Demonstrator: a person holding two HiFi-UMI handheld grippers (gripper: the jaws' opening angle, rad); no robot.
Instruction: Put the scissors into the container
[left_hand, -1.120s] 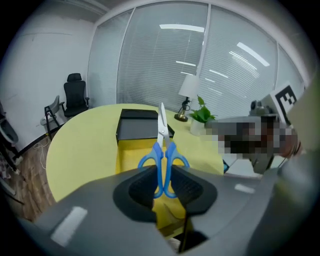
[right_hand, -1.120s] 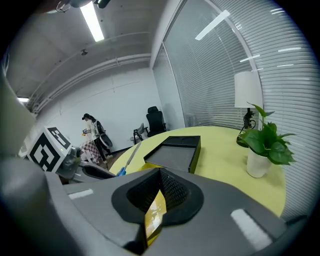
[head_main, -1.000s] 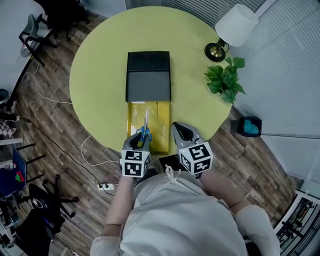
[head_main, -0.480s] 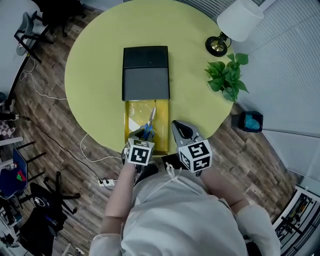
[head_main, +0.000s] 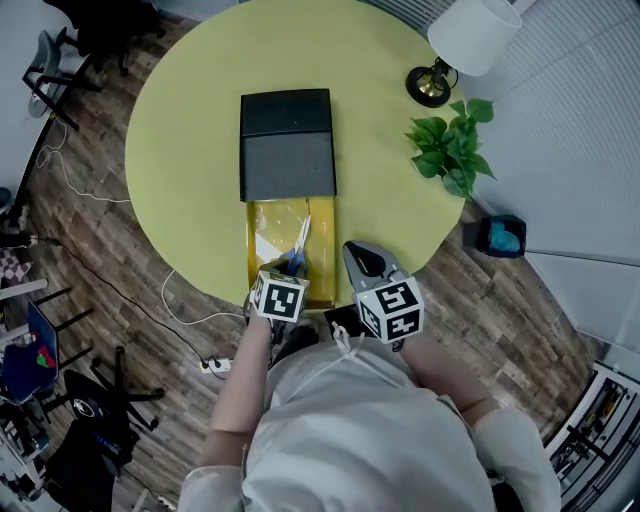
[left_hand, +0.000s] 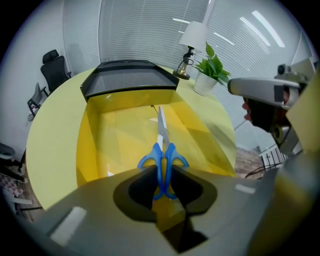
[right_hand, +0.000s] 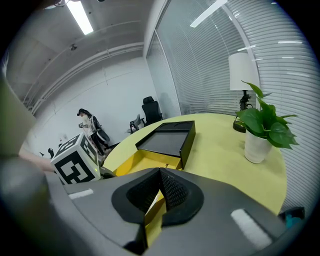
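Note:
The scissors (head_main: 299, 247) have blue handles and closed steel blades. My left gripper (head_main: 289, 270) is shut on the handles (left_hand: 163, 161), and the blades point forward over the open yellow drawer (head_main: 264, 222). That drawer (left_hand: 116, 134) slides out of a black box (head_main: 287, 145) on the round yellow-green table (head_main: 190, 140). My right gripper (head_main: 354, 256) sits at the drawer's right front side. In the right gripper view its jaws (right_hand: 159, 194) are shut on a thin yellow wall of the drawer (right_hand: 153, 216).
A white-shaded lamp (head_main: 468, 42) and a potted plant (head_main: 447, 152) stand at the table's right rim. The near table edge runs just under both grippers. On the wood floor lie a white cable (head_main: 175, 300), a power strip (head_main: 212, 367) and a blue bin (head_main: 499, 241).
The left gripper has edged forward over the drawer, and the scissors' blades have tipped slightly to the right. The right gripper has stayed at the drawer's side.

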